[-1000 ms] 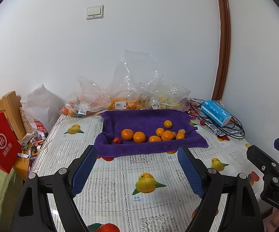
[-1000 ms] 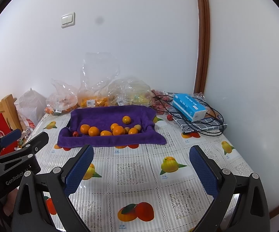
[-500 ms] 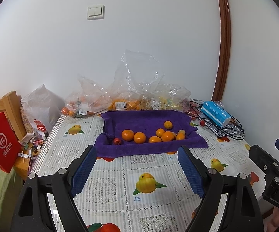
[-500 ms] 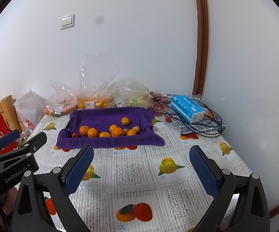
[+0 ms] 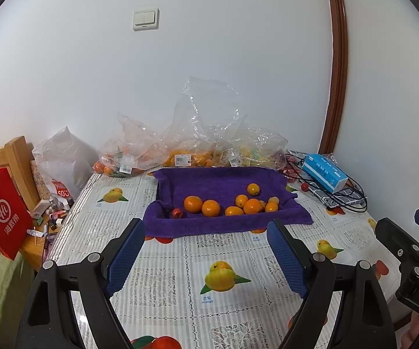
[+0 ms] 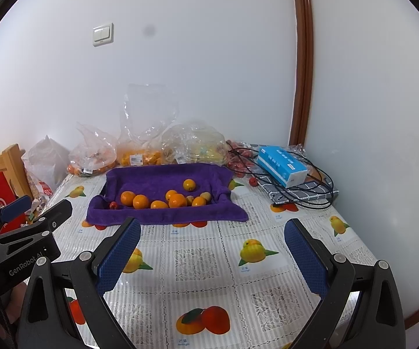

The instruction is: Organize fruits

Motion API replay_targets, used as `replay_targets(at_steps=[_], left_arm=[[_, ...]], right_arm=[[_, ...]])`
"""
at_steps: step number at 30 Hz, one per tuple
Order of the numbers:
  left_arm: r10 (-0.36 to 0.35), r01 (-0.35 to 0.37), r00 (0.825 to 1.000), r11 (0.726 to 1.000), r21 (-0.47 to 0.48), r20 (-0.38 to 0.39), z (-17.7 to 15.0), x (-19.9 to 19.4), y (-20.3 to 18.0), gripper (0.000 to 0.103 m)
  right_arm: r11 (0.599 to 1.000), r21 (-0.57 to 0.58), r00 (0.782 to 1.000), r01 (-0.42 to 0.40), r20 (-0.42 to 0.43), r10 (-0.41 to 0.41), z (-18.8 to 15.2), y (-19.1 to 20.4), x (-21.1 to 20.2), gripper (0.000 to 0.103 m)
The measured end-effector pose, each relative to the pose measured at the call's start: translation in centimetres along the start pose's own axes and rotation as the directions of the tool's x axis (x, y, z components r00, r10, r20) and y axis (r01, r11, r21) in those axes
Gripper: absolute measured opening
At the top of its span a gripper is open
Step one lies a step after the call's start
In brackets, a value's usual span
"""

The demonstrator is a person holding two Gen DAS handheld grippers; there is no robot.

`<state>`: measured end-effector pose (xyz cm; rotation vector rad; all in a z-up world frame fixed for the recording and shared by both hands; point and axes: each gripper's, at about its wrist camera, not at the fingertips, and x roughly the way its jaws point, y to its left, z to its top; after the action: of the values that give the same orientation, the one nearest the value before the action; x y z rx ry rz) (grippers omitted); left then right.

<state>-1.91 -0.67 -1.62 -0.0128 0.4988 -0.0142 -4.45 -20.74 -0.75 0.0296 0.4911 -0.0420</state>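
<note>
A tray lined with a purple towel point(image 5: 215, 180) point(image 6: 157, 177) sits mid-table and holds several oranges point(image 5: 193, 204) point(image 6: 128, 198), small yellow fruits point(image 5: 273, 200) and one small red fruit point(image 5: 176, 213) point(image 6: 113, 205) at its front left. My left gripper point(image 5: 206, 250) is open and empty, above the table in front of the tray. My right gripper point(image 6: 212, 250) is open and empty, also short of the tray. Each gripper shows at the edge of the other's view.
Clear plastic bags of fruit point(image 5: 180, 151) point(image 6: 139, 151) line the wall behind the tray. A blue tissue box point(image 5: 324, 171) point(image 6: 282, 164), black cables and loose red fruits point(image 6: 253, 181) lie at the right. A red paper bag point(image 5: 0, 212) and a wooden chair point(image 5: 17, 160) stand left of the table.
Both grippers have pulled back and up a little from the tray; the view of the table is slightly wider. Jaws stay open.
</note>
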Motion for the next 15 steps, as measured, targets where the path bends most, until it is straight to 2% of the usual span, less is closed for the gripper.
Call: replay_targets(at_steps=[15], left_arm=[[0.001, -0.002, 1.0, 0.999, -0.037, -0.012, 0.0, 1.3, 1.0, 0.085]], right_arm=[[1.0, -0.015, 1.0, -0.001, -0.002, 0.001, 0.2, 0.7, 0.8, 0.098]])
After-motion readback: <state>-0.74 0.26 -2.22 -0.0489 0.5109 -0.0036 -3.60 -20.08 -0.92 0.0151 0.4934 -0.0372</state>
